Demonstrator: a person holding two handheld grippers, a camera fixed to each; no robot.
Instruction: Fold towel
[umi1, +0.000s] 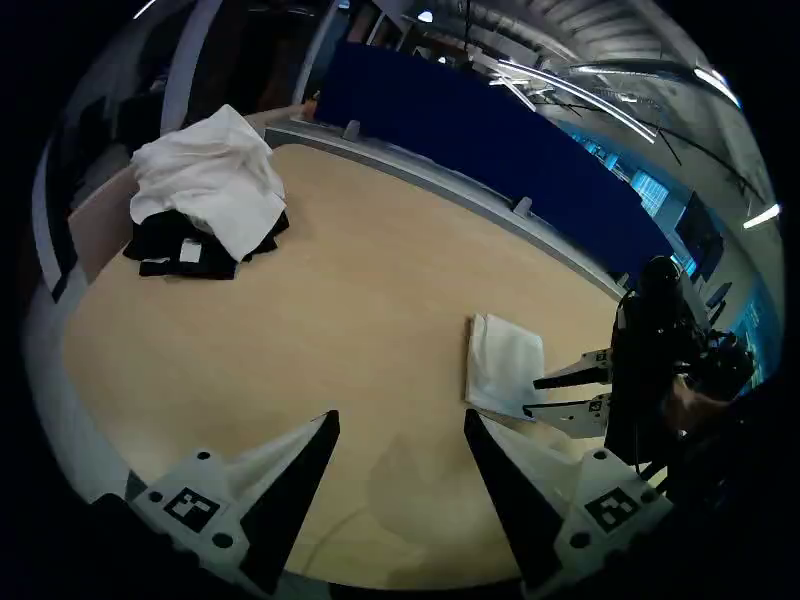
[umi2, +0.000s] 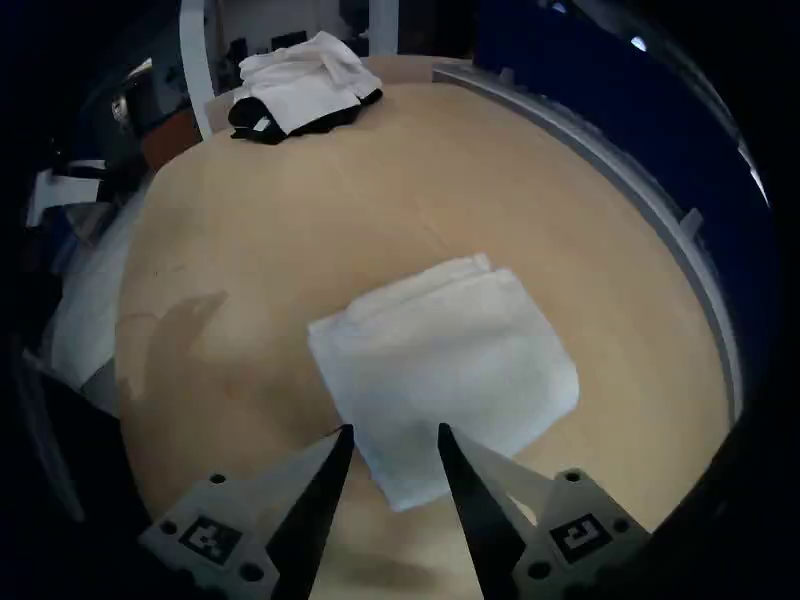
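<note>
The folded towel (umi2: 440, 370) is laid flat. The right gripper (umi2: 394, 430) is held spread at its edge, the left gripper (umi1: 401, 413) spread nearby.

In the right gripper view, I have the folded towel (umi2: 440, 370) lying flat on the table (umi2: 250, 250) at twelve o'clock, just ahead of the right gripper (umi2: 395, 440). The heap of cloths (umi2: 300, 85) sits well apart at the far end, about eleven o'clock. Ahead of the left gripper (umi1: 400, 445), the towel lies at one o'clock with the right gripper at its edge at two o'clock. The heap is at ten o'clock, and a partition (umi1: 480, 130) stands behind the table's far edge.
</note>
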